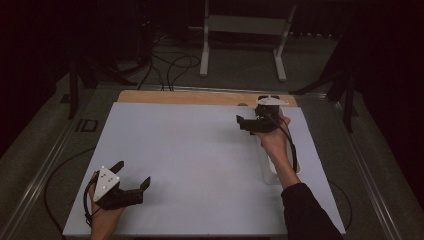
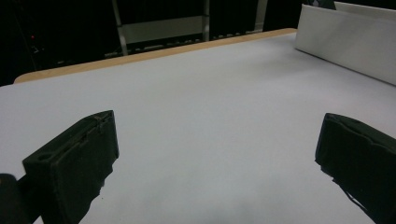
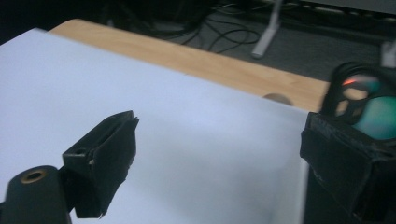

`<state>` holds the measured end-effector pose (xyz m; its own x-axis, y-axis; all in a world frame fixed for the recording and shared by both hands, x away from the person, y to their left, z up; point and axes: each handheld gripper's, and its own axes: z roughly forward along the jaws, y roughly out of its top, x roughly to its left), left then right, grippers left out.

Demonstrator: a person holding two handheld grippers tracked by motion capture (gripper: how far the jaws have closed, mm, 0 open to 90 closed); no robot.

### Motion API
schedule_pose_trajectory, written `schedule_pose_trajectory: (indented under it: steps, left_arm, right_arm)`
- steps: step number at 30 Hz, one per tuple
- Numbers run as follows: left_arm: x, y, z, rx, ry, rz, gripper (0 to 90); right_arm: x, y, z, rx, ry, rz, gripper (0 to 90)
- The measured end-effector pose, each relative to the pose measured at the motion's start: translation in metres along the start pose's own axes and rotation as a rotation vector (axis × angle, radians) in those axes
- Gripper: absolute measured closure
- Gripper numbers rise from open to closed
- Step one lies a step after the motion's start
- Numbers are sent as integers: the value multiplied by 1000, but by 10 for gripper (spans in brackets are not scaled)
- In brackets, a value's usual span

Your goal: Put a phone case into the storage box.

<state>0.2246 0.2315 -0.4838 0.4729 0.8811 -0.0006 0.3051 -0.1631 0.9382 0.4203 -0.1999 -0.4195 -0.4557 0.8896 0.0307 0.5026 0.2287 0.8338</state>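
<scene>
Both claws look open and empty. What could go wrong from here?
1. The forearm behind the right gripper hangs over the white box; lowering it might knock the box.
2. The cable along that wrist could snag the box's rim.
3. That gripper is near the table's far edge, so a nudged thing might slide off.

Wooden table [image 1: 200, 97] under a white sheet [image 1: 200, 160], white box [image 2: 345, 42] at its right edge

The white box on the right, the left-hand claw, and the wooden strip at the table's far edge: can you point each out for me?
white box [image 2: 345, 44], left gripper view, on its long side wall.
left gripper [image 1: 131, 177], high view, midway between its open fingertips.
wooden strip [image 1: 190, 97], high view, on its bare top.
</scene>
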Motion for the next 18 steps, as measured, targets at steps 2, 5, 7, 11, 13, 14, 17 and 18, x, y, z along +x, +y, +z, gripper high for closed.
schedule_pose_trajectory:
  steps: [2,5,7,11,13,14,17,18]
  left_arm:
    - [1,0,0,5,1,-1,0]
    - [1,1,0,12,6,-5,0]
    - [2,3,-2,15,13,-6,0]
    - [3,6,-3,21,10,-6,0]
    - [3,7,-3,22,6,-7,0]
    - [4,9,-4,27,-1,-7,0]
    - [6,13,-6,20,-7,-10,0]
    - [7,13,-7,17,-9,-13,0]
  right_arm:
    - [6,-5,-5,-7,23,-19,98]
    - [12,-9,-12,-19,51,-36,97]
    - [19,-17,-22,-42,84,-44,96]
    - [28,-28,-34,-59,125,-58,96]
    - [31,-35,-42,-77,148,-58,96]
    - [34,-43,-48,-80,168,-59,97]
    - [37,-54,-57,-81,182,-71,97]
    - [38,-57,-60,-83,187,-78,97]
